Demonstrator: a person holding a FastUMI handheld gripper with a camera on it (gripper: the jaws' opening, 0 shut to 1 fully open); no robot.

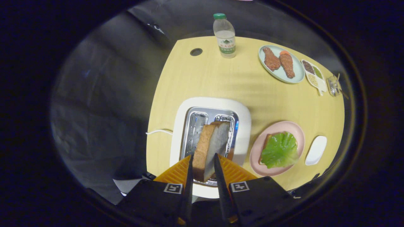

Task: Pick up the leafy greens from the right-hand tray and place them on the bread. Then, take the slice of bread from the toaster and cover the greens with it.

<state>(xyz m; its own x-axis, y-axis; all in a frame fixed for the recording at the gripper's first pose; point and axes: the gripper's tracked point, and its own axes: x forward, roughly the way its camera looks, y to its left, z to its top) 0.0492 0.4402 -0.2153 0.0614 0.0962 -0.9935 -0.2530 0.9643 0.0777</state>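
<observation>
Fingers: gripper (203,164) closed on the bread slice (210,148), one finger pressing each broad face; slice held upright, tilted a little.
Slice: above the toaster's right slot, its lower end between the fingers; whether it still sits in the slot cannot be told.
Toaster (243,116): white body, metal top with two slots, directly ahead of the fingers on the worktop (208,78); white cord (158,131) runs off its left side.
Pink plate (279,126): just right of the toaster; carries a bread base with the greens (280,149) lying flat on top, covering most of it.
White tray (316,150): small, oblong, just right of the pink plate.
Blue plate (281,74): far right of the worktop, well beyond the pink plate; holds two brown meat pieces side by side.
Divided dish (313,76): beside the blue plate, to its right; holds dark, green and pale grains.
Glass holder (333,85): small, clear, beyond the divided dish.
Bottle (224,35): clear, green cap, upright at the worktop's far edge.
Hole (196,52): round, dark, in the worktop left of the bottle.
</observation>
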